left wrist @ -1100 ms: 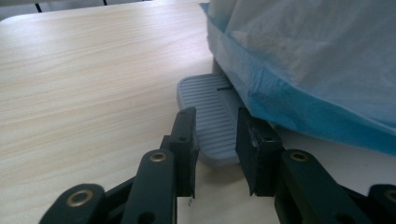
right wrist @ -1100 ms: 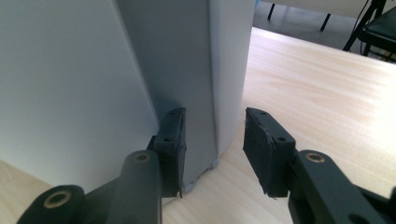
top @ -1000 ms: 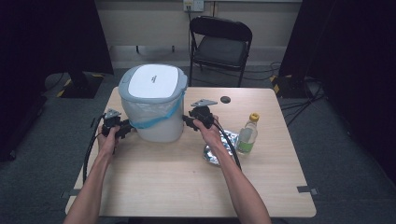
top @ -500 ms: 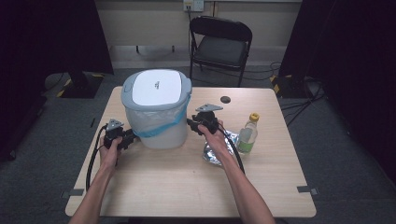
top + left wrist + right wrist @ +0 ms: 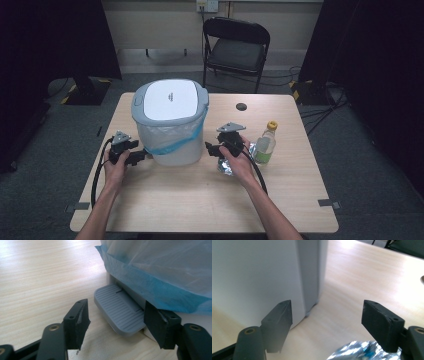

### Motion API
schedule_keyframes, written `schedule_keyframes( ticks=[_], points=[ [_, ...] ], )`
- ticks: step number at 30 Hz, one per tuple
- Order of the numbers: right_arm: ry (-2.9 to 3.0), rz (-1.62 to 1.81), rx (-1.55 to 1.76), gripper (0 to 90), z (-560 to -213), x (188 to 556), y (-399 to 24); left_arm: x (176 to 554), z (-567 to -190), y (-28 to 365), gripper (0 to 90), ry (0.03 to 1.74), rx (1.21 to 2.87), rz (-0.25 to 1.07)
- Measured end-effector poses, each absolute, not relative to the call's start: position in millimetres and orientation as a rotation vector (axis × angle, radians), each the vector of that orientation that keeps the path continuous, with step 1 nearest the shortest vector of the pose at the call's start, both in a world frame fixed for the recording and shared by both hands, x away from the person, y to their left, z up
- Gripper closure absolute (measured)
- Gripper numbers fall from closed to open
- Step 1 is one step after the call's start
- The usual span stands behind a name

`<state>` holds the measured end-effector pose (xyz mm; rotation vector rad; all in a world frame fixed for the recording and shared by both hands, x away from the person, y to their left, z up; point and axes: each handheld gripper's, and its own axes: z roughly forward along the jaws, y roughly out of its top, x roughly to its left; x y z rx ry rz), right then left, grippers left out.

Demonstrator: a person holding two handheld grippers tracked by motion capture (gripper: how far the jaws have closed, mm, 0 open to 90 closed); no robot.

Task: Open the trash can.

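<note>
**Pedal bin between two open claws**

Dark curtains and a folding chair [image 5: 235,47] back a pale wooden table [image 5: 200,200]. Near its middle stands a white pedal bin [image 5: 170,125] with a grey-rimmed lid and a blue-edged liner folded over its rim. The left claw [image 5: 134,156] sits wide open beside the ribbed grey pedal [image 5: 120,310]; the right claw [image 5: 214,149] gapes equally wide near the bin's far flank, holding nothing. A plastic bottle [image 5: 265,142] and crumpled foil [image 5: 225,165] lie just behind it. The bin looks light, rigid and smooth-walled, likely slippery; the rim seems the safest hold.
</note>
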<state>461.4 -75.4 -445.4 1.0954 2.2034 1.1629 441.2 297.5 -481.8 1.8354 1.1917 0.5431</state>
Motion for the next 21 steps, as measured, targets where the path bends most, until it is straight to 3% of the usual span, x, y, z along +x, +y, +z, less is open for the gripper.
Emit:
schedule_keyframes(
  ticks=[4,8,15,20,21],
  points=[
    [2.240,1.178,1.075,23.5,-454.6,447.7,-72.0,437.1,-481.2,290.2,47.6,1.185,1.844,0.530],
    [2.246,1.191,1.073,22.4,-455.4,444.8,-69.3,429.1,-483.5,278.6,49.7,1.169,1.866,0.524],
    [2.217,1.206,1.110,22.4,-456.8,447.9,-82.3,417.4,-480.6,264.9,44.6,1.154,1.907,0.518],
    [2.170,1.191,1.136,37.4,-456.6,458.0,-83.3,412.3,-480.5,259.4,42.4,1.127,1.919,0.496],
    [2.170,1.179,1.127,37.6,-456.6,460.1,-81.8,409.5,-479.9,255.5,40.0,1.067,1.939,0.434]
  ],
)
